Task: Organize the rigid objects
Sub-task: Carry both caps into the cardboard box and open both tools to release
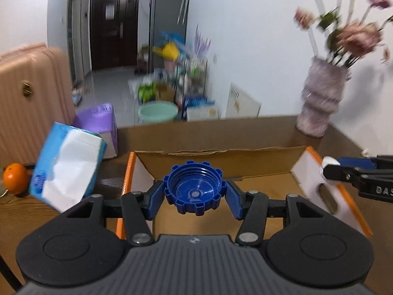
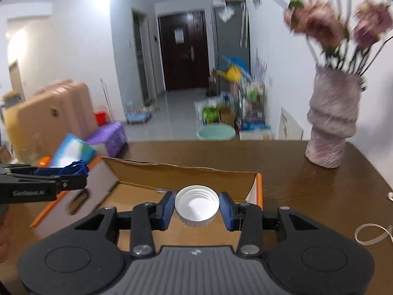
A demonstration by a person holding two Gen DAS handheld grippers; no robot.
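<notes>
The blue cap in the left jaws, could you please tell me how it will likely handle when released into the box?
The blue cap looks like rigid, light plastic. Its notched rim likely resists slipping. Being round, it may roll in the cardboard box.

The open cardboard box (image 1: 221, 167) has its top clear, its floor bare brown card below both grippers. Its raised back flap (image 2: 181, 169) and orange-edged side walls hem that room in. Left of it a tilted tissue box (image 1: 66, 164) crowds the wall (an orange (image 1: 15, 178) sits beyond). The vase (image 2: 334, 120) stands well apart, leaving open table (image 2: 307, 191) on the right.
</notes>
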